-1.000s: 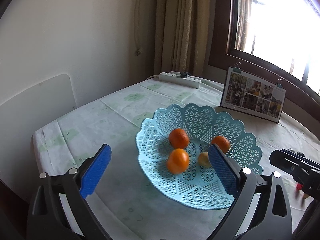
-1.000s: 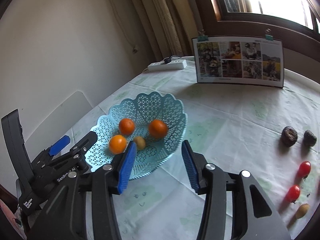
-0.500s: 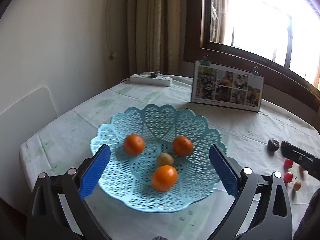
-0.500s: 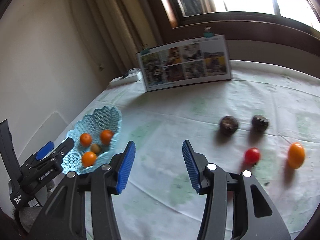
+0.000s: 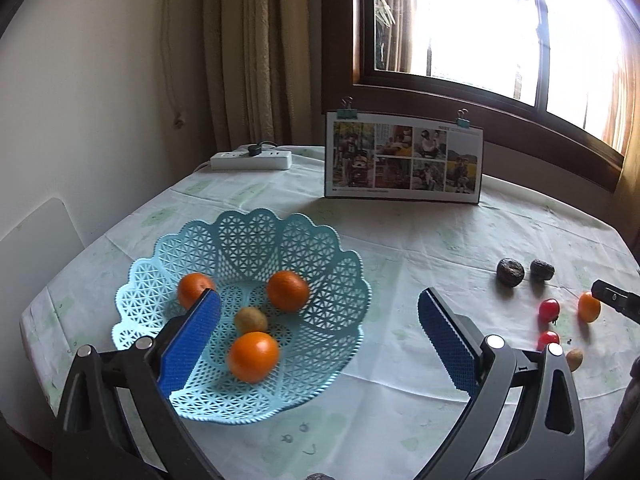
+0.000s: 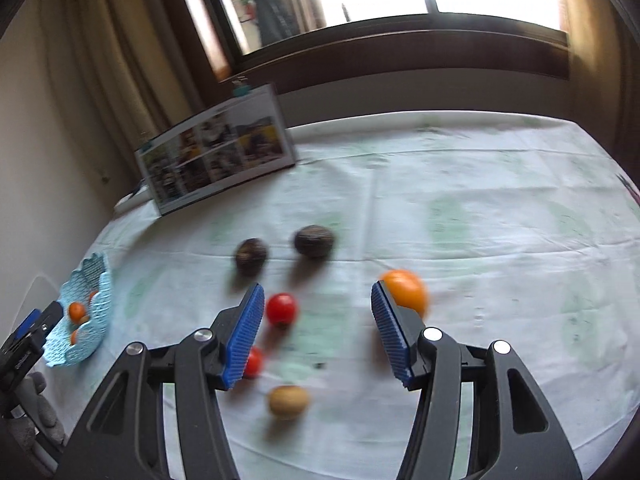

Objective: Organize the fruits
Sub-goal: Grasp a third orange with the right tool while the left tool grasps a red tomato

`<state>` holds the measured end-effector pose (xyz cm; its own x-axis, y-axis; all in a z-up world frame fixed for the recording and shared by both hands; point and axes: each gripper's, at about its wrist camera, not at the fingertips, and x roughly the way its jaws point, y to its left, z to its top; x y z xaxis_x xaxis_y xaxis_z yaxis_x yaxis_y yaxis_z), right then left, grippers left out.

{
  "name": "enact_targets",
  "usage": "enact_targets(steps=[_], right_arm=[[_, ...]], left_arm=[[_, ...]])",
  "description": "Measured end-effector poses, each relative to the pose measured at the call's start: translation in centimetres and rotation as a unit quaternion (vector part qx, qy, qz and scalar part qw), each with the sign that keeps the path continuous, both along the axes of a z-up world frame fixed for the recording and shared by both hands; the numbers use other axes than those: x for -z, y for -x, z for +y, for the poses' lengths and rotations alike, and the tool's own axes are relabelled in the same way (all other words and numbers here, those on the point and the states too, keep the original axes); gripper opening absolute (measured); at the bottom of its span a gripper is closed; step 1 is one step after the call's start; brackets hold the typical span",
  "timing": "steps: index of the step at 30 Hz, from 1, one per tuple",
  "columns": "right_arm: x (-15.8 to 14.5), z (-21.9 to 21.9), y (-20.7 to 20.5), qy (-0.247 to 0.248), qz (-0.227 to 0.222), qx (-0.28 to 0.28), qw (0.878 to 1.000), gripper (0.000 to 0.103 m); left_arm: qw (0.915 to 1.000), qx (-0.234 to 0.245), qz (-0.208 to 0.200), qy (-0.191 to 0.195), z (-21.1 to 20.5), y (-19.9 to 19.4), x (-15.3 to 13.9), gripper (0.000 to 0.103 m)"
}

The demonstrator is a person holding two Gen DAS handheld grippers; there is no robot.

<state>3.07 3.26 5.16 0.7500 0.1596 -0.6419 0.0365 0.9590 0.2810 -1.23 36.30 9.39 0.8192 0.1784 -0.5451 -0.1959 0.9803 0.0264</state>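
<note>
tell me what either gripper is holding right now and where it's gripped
Nothing is held. The left gripper and the right gripper are both open and empty.

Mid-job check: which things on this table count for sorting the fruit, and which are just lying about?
For the job:
basket holding three oranges and a small brown fruit
loose orange fruit
two red tomatoes
two dark fruits
loose brown fruit

Lying about:
photo board
power strip

No legible text; photo board (image 5: 404,158) caption line too small.
</note>
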Motion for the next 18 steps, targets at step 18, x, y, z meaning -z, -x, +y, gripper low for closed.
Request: enact_targets(steps=[18], right_arm=[[3.8,-2.9,-3.8,0.02,0.057,0.003,0.998,0.055]], left_arm=[[0.998,0.06,0.019,-0.006,-5.2,-1.5,0.7,0.1]])
